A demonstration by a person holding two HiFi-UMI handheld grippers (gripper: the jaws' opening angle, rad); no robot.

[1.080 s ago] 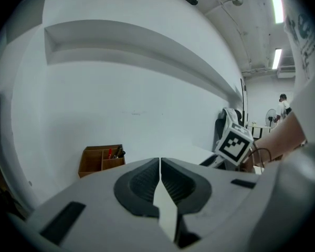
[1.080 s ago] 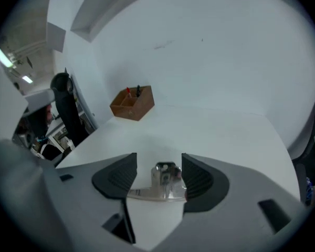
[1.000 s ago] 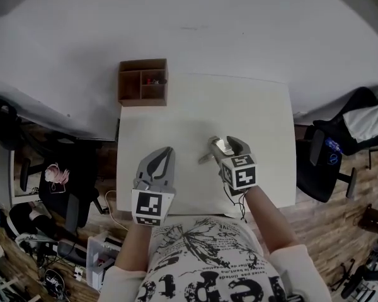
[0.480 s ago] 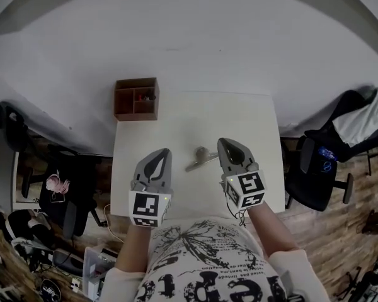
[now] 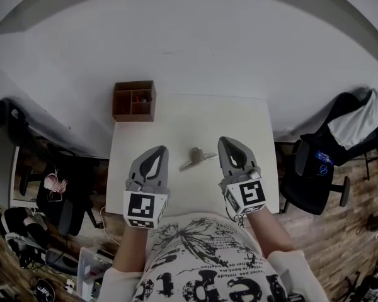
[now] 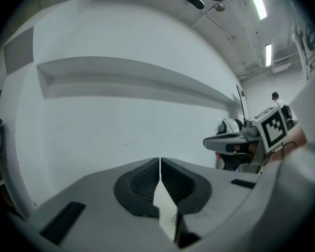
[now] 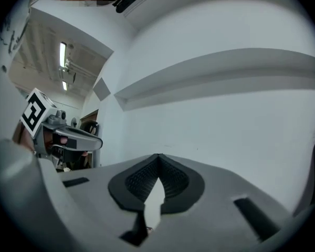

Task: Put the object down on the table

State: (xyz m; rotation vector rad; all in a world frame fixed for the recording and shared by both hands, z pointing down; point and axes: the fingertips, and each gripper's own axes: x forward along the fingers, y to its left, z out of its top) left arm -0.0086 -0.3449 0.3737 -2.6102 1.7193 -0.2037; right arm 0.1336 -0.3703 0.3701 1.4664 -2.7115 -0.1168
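Could not settle what the small grey metal object (image 5: 197,157) was (too small in the head view). Found it lying on the white table (image 5: 176,121), between the left gripper (image 5: 156,151) and the right gripper (image 5: 227,142), touching neither. Saw nothing of it in either gripper view; got only white wall and the opposite gripper there. Could make out no more than a few red and dark specks inside the wooden compartment box (image 5: 133,100) at the table's far left corner.

Read the left gripper's jaws as pressed together with nothing between them, per its own view. Read the right gripper's jaws likewise as pressed together on nothing, just right of the object.

Compared with one second before: had the right gripper then directly over the object with jaws spread; found it since drawn back toward the body and closed, leaving the object bare on the table. Logged little change in the left gripper.

Tried the large lettering on the printed shirt (image 5: 208,257): upside down and cut by the frame edge, not read with confidence. Found only black-and-white square patterns on the marker cubes.
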